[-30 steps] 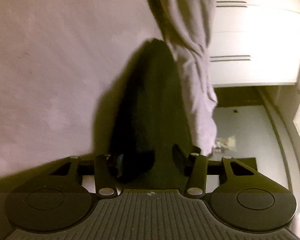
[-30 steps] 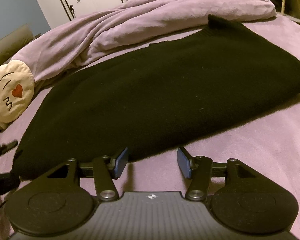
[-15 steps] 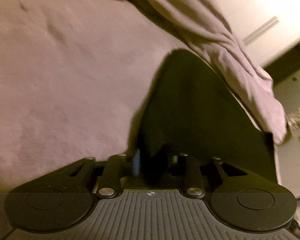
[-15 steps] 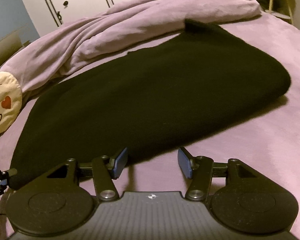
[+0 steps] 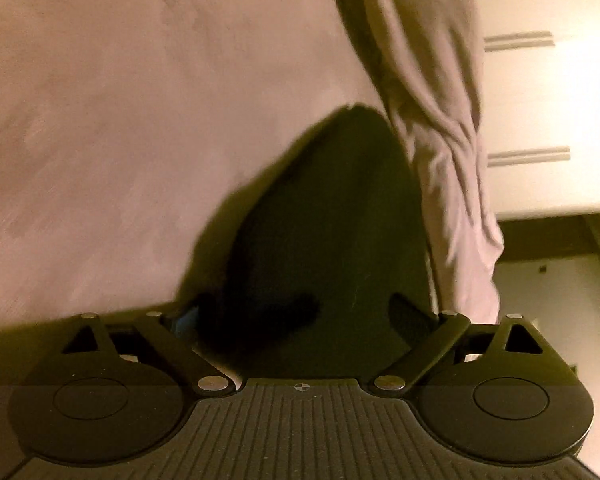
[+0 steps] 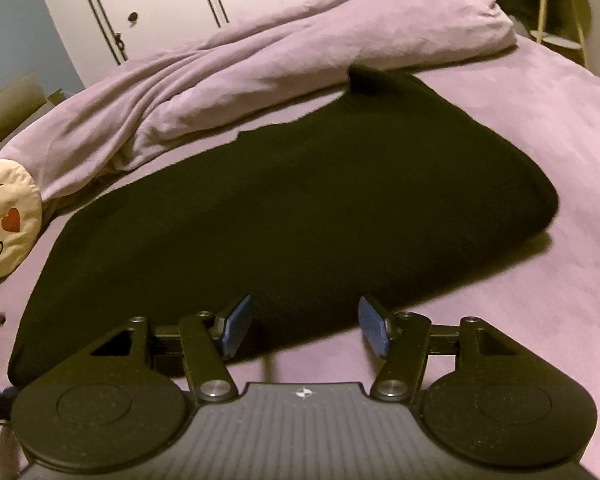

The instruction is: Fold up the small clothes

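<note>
Your left gripper (image 5: 296, 312) is opening, jaws spread wide over the near end of the black sweater (image 5: 324, 216); cloth sits between them but the pads aren't pressing it. Your right gripper (image 6: 304, 326) is spread about halfway, empty, hovering at the sweater's (image 6: 284, 208) near hem.

The sweater lies flat mid-bed on the purple bedsheet (image 6: 520, 312), its far edge touching the bunched duvet (image 6: 284, 64); the emoji cushion (image 6: 4, 224) sits just beside its left end.

Handling: it looks like a soft, thick knit, limp and light, with enough friction not to slip. It'll sag, so don't lift from one point. Pinch both layers at the hem corners, one gripper each, and carry them across together. Keep clear of the duvet at the far edge.
</note>
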Action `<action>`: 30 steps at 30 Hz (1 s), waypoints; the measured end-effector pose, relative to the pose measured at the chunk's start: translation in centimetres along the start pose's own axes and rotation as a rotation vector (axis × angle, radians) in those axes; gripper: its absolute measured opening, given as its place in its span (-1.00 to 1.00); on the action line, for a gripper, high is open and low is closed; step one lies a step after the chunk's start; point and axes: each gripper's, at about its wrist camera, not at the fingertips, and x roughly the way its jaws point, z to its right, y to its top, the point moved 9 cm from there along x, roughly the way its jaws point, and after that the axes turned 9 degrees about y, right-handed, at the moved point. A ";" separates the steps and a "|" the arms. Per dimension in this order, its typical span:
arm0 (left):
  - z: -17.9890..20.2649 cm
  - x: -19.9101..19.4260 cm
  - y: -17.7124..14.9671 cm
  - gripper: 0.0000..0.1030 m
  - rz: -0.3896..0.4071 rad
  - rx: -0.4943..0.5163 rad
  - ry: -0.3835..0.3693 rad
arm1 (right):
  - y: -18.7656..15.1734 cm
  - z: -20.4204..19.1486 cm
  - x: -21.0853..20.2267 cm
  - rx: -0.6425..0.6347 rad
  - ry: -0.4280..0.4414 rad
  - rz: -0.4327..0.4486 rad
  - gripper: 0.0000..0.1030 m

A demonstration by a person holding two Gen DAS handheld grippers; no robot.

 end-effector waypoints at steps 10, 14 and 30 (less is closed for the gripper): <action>4.5 6.9 3.0 0.83 -0.266 0.130 -0.156 | 0.8 -2.9 1.0 -0.070 0.023 0.040 0.18; 4.9 9.3 2.5 0.16 -0.290 0.227 -0.054 | 1.8 -3.4 1.4 -0.088 0.019 0.076 0.15; 14.4 3.9 -2.0 -0.48 -0.144 0.312 -0.055 | -0.8 -6.1 7.1 -0.371 0.059 -0.066 -0.70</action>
